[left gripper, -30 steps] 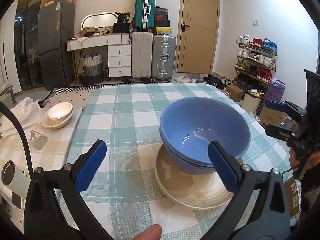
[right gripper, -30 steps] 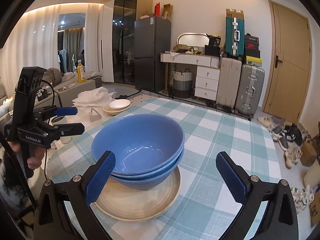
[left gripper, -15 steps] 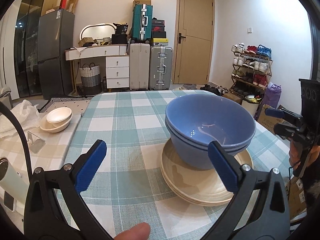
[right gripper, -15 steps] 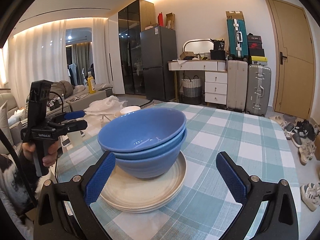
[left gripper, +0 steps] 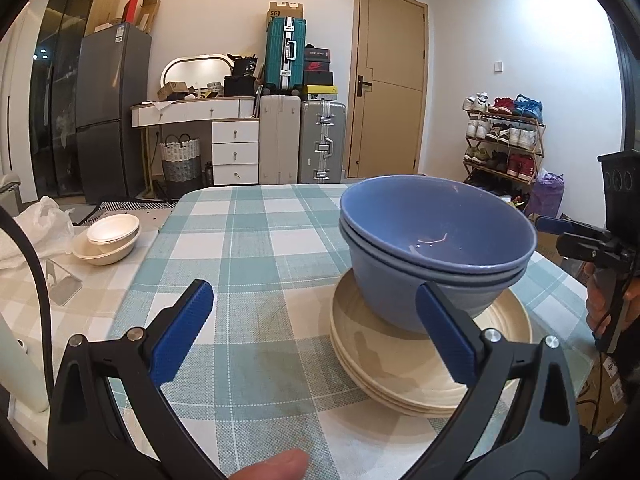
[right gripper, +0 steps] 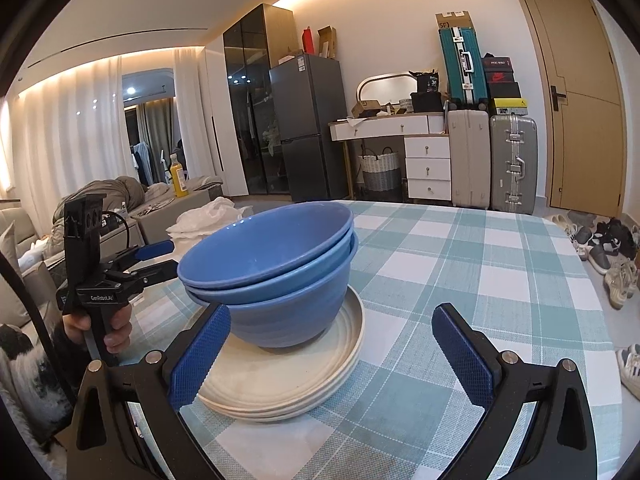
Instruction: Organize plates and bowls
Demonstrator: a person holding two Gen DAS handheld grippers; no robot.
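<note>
Two blue bowls (left gripper: 436,240) (right gripper: 272,264) sit nested on a stack of cream plates (left gripper: 424,364) (right gripper: 288,376) on the checked tablecloth. My left gripper (left gripper: 316,332) is open and low over the table, its right finger level with the plates' near-left rim, nothing between the fingers. My right gripper (right gripper: 332,348) is also open, on the opposite side of the stack, its left finger in front of the plates' edge. Each gripper shows in the other's view, the right gripper (left gripper: 580,240) and the left gripper (right gripper: 148,260), each held by a hand.
Small cream bowls (left gripper: 108,236) are nested on a side surface to the left, beside a white plastic bag (left gripper: 44,224). The checked table (left gripper: 256,240) stretches beyond the stack. Suitcases, a dresser, a fridge and a shoe rack stand along the far walls.
Both grippers have dropped lower toward the table, so the bowls and plates are now seen nearly side-on. The stack itself has not moved and both grippers stay open.
</note>
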